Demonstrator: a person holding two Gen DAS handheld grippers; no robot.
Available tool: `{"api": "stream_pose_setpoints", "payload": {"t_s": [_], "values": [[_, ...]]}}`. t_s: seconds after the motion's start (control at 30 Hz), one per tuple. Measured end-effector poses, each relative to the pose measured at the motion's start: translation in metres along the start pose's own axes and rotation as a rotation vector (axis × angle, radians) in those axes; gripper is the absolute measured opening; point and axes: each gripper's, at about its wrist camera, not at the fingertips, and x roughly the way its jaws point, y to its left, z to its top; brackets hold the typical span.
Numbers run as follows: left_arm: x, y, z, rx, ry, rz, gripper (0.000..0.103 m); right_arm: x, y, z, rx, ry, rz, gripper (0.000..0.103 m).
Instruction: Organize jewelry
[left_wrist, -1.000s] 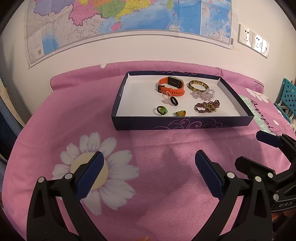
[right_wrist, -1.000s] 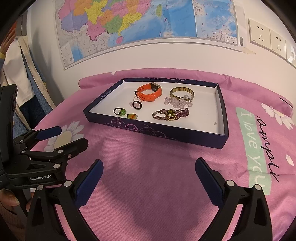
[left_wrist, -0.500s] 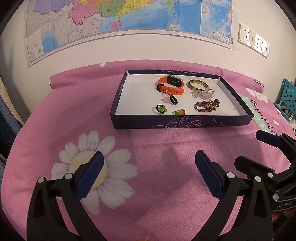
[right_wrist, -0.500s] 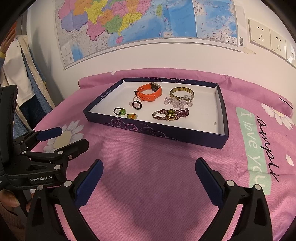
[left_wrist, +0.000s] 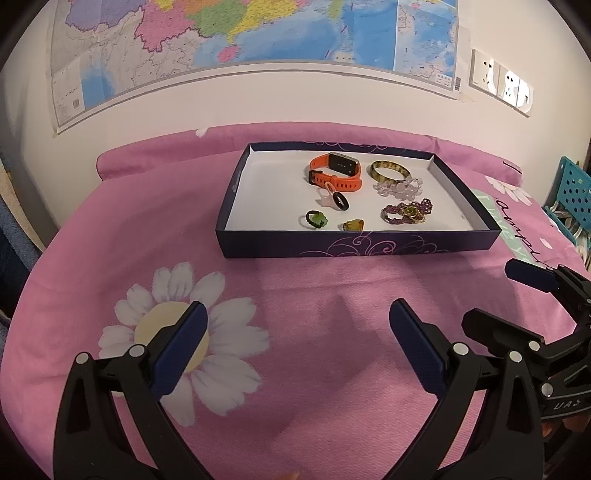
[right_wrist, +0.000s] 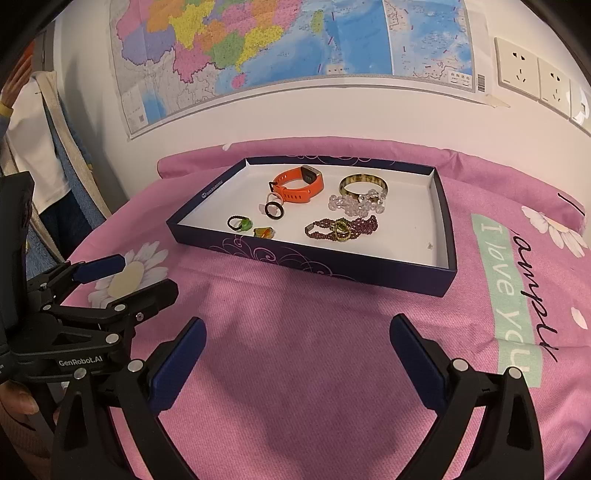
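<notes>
Jewelry lies inside the shallow navy cardboard tray (left_wrist: 354, 246).
Left gripper (left_wrist: 297, 345) and right gripper (right_wrist: 297, 360) hover near it, both spread wide, empty, over pink flowered cloth (right_wrist: 295, 332).

A pink cloth (left_wrist: 303, 295) is covering the whole surface, a big white daisy (left_wrist: 177, 339) showing at its near left and a green printed strip (right_wrist: 506, 291) running along the right. Sitting directly on it toward the far side is a dark blue tray (left_wrist: 354, 247), lying flat and holding the jewelry inside.
</notes>
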Motion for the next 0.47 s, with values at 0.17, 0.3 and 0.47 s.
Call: {"api": "stream_pose_setpoints", "payload": {"t_s": [0.17,0.3,0.47], "values": [[-0.001,0.001,-0.001,-0.010,-0.015,0.024,0.097,0.000,0.001,-0.001,0.000,-0.001,-0.001,0.096],[0.003,0.001,-0.001,-0.015,0.014,0.012,0.097,0.000,0.002,-0.002,-0.009,0.005,0.002,0.096],[0.010,0.001,-0.004,-0.017,0.059,-0.017,0.097,0.004,0.003,-0.002,-0.016,0.031,-0.006,0.096]]}}
